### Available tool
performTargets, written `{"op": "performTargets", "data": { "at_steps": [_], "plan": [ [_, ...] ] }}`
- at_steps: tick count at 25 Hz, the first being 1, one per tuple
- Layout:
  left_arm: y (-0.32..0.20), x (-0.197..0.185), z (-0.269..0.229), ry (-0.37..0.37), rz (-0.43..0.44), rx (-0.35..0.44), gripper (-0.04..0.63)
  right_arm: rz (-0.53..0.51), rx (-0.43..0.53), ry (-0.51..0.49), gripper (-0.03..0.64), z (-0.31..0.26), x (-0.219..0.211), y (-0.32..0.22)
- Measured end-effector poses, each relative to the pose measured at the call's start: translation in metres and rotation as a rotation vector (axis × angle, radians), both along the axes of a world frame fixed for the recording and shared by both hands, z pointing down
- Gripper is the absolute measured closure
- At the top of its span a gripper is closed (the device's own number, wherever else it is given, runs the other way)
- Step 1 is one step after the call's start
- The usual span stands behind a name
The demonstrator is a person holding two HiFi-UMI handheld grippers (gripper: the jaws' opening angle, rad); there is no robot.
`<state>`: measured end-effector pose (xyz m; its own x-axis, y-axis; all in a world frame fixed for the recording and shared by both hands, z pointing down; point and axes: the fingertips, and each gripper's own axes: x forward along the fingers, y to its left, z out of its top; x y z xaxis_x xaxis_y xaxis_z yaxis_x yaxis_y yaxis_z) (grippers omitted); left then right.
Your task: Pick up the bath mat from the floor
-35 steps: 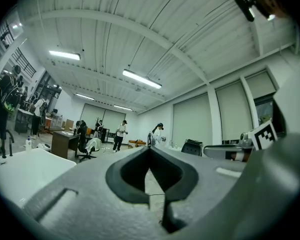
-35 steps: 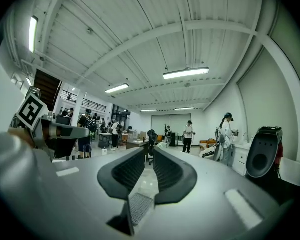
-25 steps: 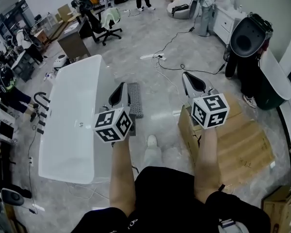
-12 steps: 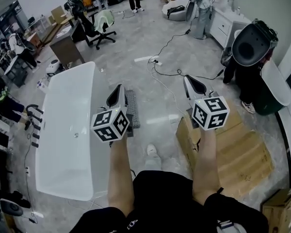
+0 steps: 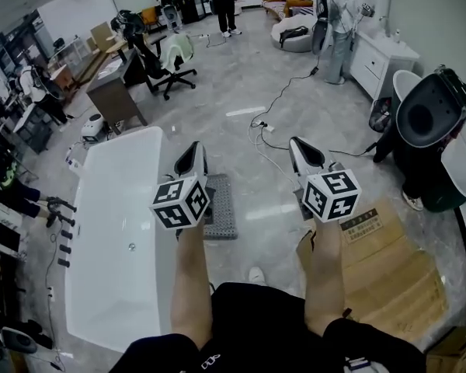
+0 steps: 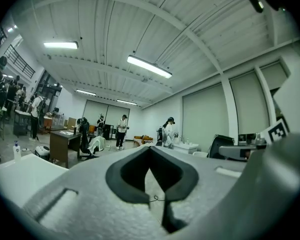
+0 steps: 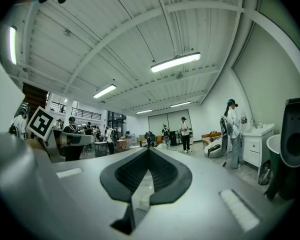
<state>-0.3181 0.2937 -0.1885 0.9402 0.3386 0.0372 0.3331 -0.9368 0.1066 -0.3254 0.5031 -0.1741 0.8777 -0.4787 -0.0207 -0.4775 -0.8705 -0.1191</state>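
The bath mat [image 5: 220,208] is a grey, knobbly rectangle flat on the floor beside the white bathtub [image 5: 120,231]. In the head view its left edge is partly hidden behind my left gripper [image 5: 193,151] and that gripper's marker cube. My right gripper [image 5: 302,148] is held to the right of the mat, over bare floor. Both grippers point level, well above the floor, with nothing in them. The left gripper view shows the left gripper [image 6: 150,150] with its jaws shut, and the right gripper [image 7: 149,152] looks the same in its own view. Neither gripper view shows the mat clearly.
Flattened cardboard [image 5: 384,263] lies on the floor at the right. Cables [image 5: 278,99] trail across the floor ahead. A black domed appliance [image 5: 426,120] stands at the right wall, an office chair [image 5: 168,56] and a desk [image 5: 113,95] further off. Several people stand at the back.
The whole view has shifted as I walked forward: mat, bathtub and cardboard have slid down the picture towards me. Both grippers stay shut and level, side by side.
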Motion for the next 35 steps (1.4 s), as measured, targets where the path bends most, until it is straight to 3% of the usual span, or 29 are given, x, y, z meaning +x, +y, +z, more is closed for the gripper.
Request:
{"op": "performTargets", "data": {
  "at_steps": [8, 13, 17, 24, 30, 35],
  "plan": [
    [-0.033, 0.082, 0.004, 0.003, -0.009, 0.017, 0.595, -0.041, 0.013, 0.0, 0.614, 0.004, 0.088, -0.041],
    [-0.047, 0.108, 0.014, 0.022, -0.028, -0.048, 0.595, -0.081, -0.037, -0.002, 0.614, 0.014, 0.11, -0.06],
    [-0.051, 0.125, 0.029, -0.002, -0.017, -0.097, 0.595, -0.117, -0.09, -0.006, 0.614, 0.016, 0.122, -0.062],
    [-0.061, 0.146, 0.047, -0.047, -0.017, -0.198, 0.595, -0.066, -0.147, -0.071, 0.614, 0.012, 0.145, -0.052],
    [-0.069, 0.17, 0.046, -0.044, -0.04, -0.219, 0.595, -0.334, -0.208, -0.011, 0.614, 0.01, 0.143, -0.101],
    [-0.076, 0.199, 0.052, -0.046, -0.055, -0.204, 0.595, -0.388, -0.206, 0.015, 0.614, 0.015, 0.173, -0.116]
  ]
}}
